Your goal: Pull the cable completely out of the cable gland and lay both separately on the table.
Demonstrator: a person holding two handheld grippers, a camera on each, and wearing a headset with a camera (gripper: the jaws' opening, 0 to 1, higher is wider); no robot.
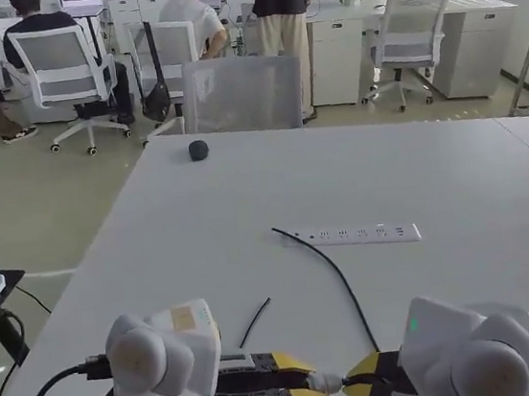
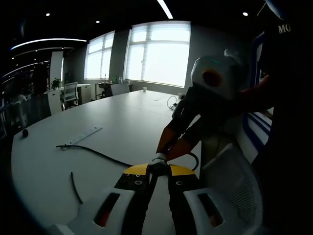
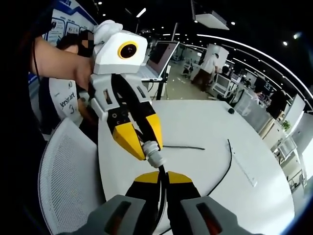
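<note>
Down at the desk (image 1: 200, 225) edge, well nearer the person than the power strip (image 1: 361, 235), the left gripper (image 1: 311, 382) jaws are pinching the white cable gland (image 1: 326, 381). The right gripper (image 1: 357, 383) jaws are clamped on the black cable (image 1: 336, 273) right beside it, and the cable trails back toward the strip.

Smooth matt white table (image 1: 244, 191). Matt black sheath on the cable (image 1: 334, 269), pale smooth plastic cable gland (image 3: 154, 155). Grey mesh cloth on the chair back (image 1: 242, 94).

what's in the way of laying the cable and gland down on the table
Nothing visible. The left gripper holds the cable gland, the right gripper the cable, over bare table; a short black wire and a power strip lie farther ahead.
</note>
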